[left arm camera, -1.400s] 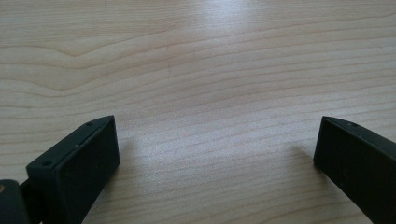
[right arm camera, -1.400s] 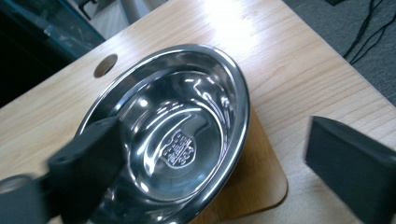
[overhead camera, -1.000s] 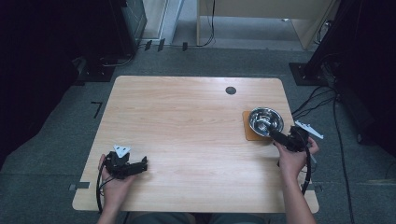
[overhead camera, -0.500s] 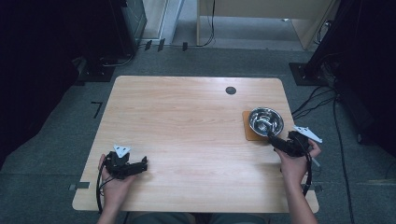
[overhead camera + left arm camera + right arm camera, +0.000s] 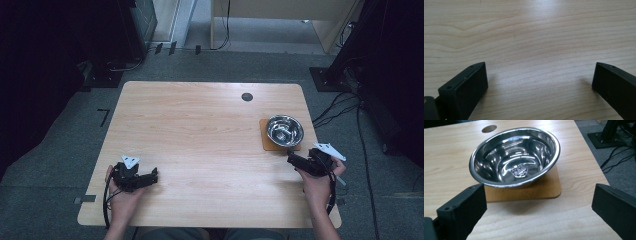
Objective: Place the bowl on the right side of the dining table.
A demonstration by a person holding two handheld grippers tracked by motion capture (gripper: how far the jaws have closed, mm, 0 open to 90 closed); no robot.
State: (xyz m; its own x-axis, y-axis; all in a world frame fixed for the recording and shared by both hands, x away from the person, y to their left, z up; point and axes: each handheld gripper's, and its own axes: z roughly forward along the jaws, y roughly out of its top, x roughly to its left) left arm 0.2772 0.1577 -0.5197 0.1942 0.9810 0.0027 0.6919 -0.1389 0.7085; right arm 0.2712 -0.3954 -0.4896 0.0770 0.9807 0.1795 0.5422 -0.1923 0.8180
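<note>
Wood table (image 5: 200, 130) bare at centre, steel bowl (image 5: 284, 130) sits on coaster (image 5: 267, 144) right of centre; right gripper (image 5: 292, 159) jaws wide just below it, left gripper (image 5: 152, 176) jaws wide lower left over bare wood: I'd straddle one rim wall, not the full bowl

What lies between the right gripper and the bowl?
Nothing but bare table and the near edge of the mat under the bowl, seen in the right gripper view; the right gripper stands open.
</note>
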